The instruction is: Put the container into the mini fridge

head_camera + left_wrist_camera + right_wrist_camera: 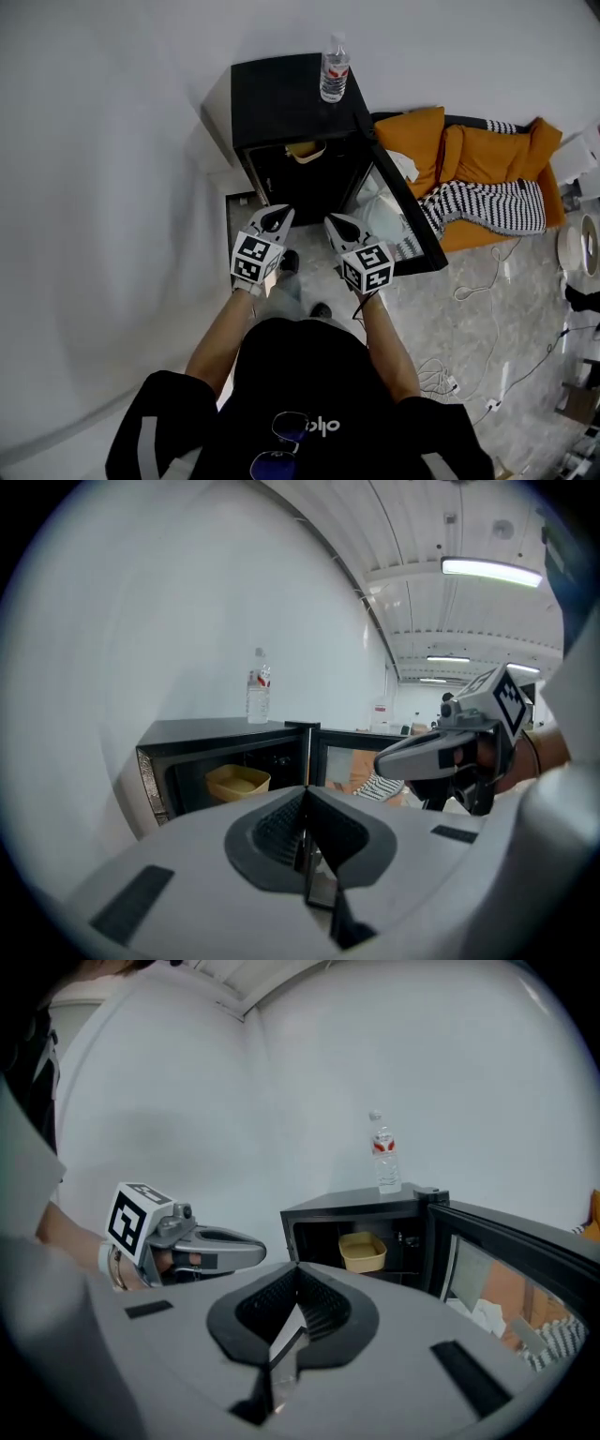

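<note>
Inside the open mini fridge (281, 94), the yellow container (307, 150) sits on the upper shelf near the front edge. Both forearms extend forward, holding the left gripper (278, 217) and right gripper (339, 225) side by side before the opening, well apart from the container. Each has its jaws pressed together and holds nothing. A water bottle (334, 70) stands upright at the fridge top's rear right corner.

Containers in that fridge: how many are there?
1. A yellow container sits inside the open fridge, high up; the dark lower part could hide others.
</note>
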`<state>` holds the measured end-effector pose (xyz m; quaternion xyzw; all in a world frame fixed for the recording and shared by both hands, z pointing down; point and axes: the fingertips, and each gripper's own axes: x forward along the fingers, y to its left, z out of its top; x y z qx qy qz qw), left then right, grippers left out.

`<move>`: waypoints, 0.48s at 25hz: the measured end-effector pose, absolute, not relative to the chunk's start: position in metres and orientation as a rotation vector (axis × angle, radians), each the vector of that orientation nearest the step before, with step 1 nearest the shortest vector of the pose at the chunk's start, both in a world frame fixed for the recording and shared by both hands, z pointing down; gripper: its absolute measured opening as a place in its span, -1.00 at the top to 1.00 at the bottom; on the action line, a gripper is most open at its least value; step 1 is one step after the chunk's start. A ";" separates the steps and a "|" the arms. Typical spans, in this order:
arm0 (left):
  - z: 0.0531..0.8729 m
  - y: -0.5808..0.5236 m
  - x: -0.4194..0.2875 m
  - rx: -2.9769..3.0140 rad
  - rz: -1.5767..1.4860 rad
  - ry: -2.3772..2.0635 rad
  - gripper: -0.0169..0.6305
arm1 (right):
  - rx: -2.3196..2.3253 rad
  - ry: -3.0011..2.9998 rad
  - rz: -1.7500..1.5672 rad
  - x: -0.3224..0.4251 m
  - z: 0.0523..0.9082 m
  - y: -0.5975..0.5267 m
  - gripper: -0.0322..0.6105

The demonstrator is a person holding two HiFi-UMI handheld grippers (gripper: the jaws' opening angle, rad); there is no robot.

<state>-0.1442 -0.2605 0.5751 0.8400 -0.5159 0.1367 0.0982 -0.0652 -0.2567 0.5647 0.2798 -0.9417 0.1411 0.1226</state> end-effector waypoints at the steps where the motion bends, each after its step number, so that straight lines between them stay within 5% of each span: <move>1: 0.571 -0.253 -0.143 2.490 0.401 -1.530 0.92 | 0.812 -2.754 0.410 -0.065 0.562 -0.252 0.88; 12: 0.549 -0.198 -0.133 2.474 0.340 -1.595 0.92 | 0.743 -2.790 0.363 -0.061 0.552 -0.208 0.88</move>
